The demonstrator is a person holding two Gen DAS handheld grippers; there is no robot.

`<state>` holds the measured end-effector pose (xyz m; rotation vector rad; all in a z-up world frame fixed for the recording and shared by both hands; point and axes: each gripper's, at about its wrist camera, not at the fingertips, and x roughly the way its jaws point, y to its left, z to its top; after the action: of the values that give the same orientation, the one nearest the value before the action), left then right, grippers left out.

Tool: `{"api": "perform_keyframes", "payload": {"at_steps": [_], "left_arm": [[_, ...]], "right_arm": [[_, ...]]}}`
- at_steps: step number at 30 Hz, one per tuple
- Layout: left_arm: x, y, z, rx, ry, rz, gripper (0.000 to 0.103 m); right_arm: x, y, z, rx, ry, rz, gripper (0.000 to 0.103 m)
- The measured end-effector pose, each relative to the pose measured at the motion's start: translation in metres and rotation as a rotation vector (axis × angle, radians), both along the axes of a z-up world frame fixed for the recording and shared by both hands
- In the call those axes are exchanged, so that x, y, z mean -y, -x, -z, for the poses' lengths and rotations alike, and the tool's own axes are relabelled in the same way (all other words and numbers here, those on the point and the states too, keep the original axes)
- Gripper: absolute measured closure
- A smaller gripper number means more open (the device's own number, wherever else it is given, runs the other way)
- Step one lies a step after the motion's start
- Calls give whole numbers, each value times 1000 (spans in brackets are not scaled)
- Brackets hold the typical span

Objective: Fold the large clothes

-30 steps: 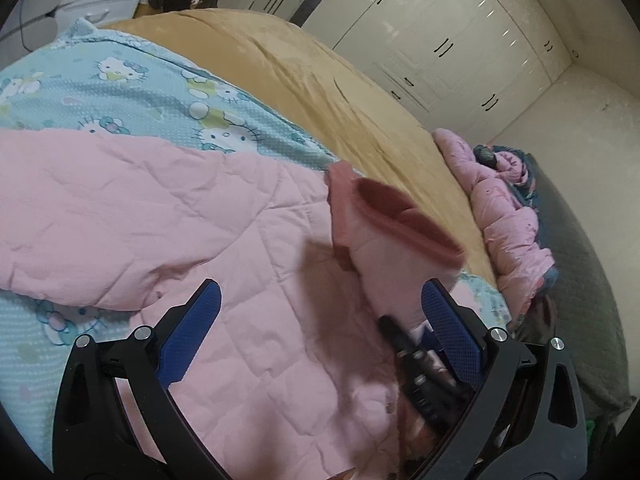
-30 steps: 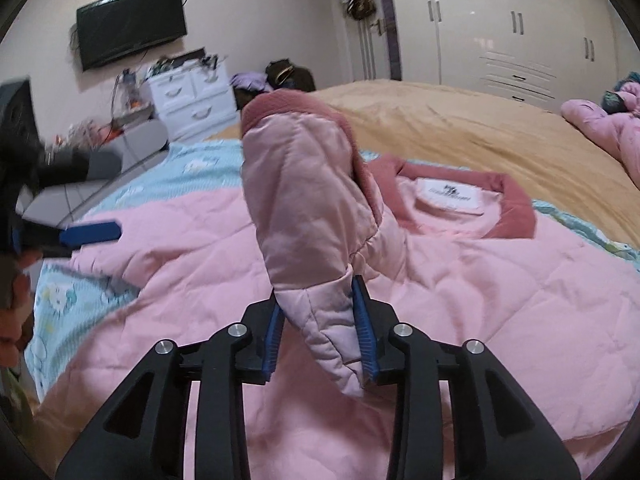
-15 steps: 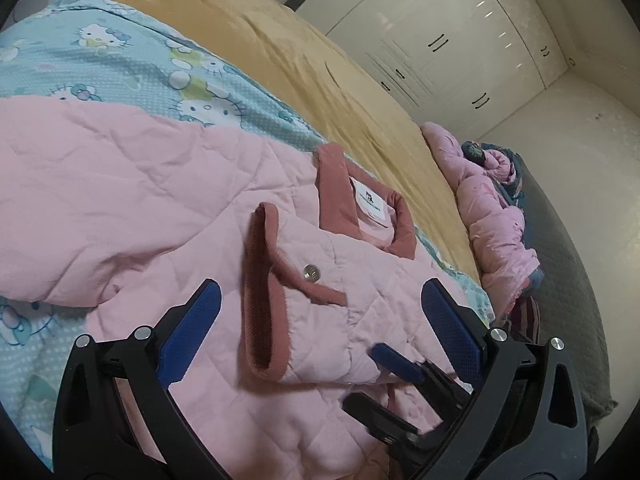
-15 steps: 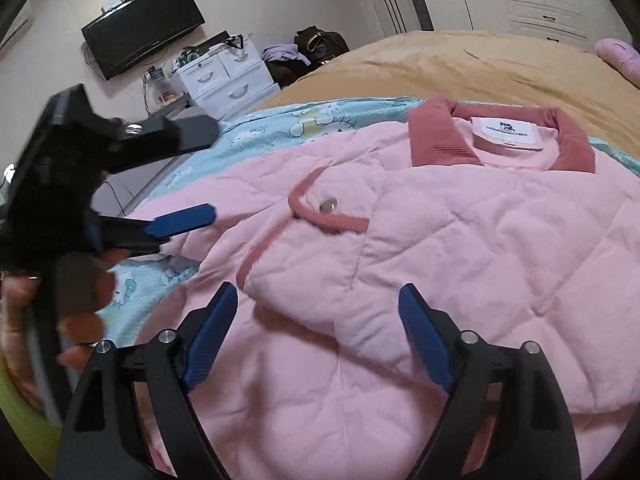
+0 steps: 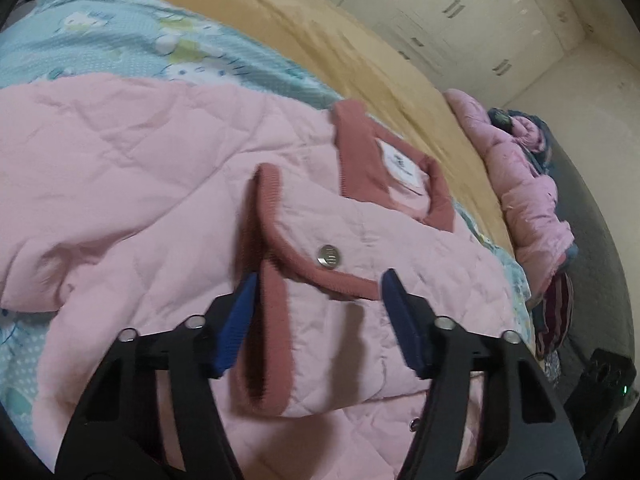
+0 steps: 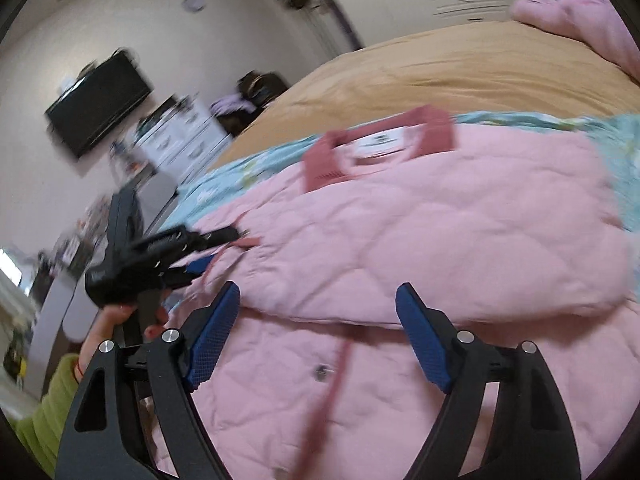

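A pink quilted jacket [image 5: 132, 184] with a dark pink collar [image 5: 360, 160] lies spread on the bed; it also shows in the right wrist view [image 6: 460, 232]. One sleeve lies folded across its front, its dark pink cuff [image 5: 266, 276] and a metal snap [image 5: 328, 256] showing. My left gripper [image 5: 318, 316] is partly open, its jaws straddling the cuff end of the sleeve, and it also shows in the right wrist view [image 6: 200, 248]. My right gripper [image 6: 320, 336] is open and empty over the jacket's lower front.
The jacket rests on a light blue cartoon-print sheet [image 5: 100, 44] over a tan blanket [image 5: 320, 36]. Another pink padded garment [image 5: 520, 184] lies at the bed's far end. White wardrobes [image 5: 460, 20], a wall TV [image 6: 96, 104] and a white dresser [image 6: 176, 140] stand around the bed.
My right gripper laid the sleeve across the jacket front, let go and drew back. My left gripper has moved onto the sleeve's cuff and its jaws have narrowed.
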<state>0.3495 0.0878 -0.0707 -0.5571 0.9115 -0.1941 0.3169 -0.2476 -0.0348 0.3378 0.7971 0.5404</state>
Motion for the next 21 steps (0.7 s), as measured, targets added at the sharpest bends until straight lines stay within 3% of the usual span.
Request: {"api": "perform_keyframes", "payload": {"at_steps": [2,4,8,13,15,17,21], "left_arm": [[5,2,-3,22,-36,5,62],[6,5,-9,52,-77,0,96],[0,11,-25,115,-41,7,100],[-1,25,-73,273,-115,3,102],[-3,28,-80,302,-149,-12,102],[-8,29,-77,305,-142,-20,102],[-16,27,-46,235,-168,-40,102]], "right_arm": [[18,-1,2,-6,5,47,24],[37,-2,3,-13,12,97,24],[61,-7,-1,-6,43,177,24],[68,-21,-15,54,114,225,24],[64,-28,-19,74,186,257,24],[56,-40,-16,83,247,241,24],[47,-63,4,34,316,232,24]]}}
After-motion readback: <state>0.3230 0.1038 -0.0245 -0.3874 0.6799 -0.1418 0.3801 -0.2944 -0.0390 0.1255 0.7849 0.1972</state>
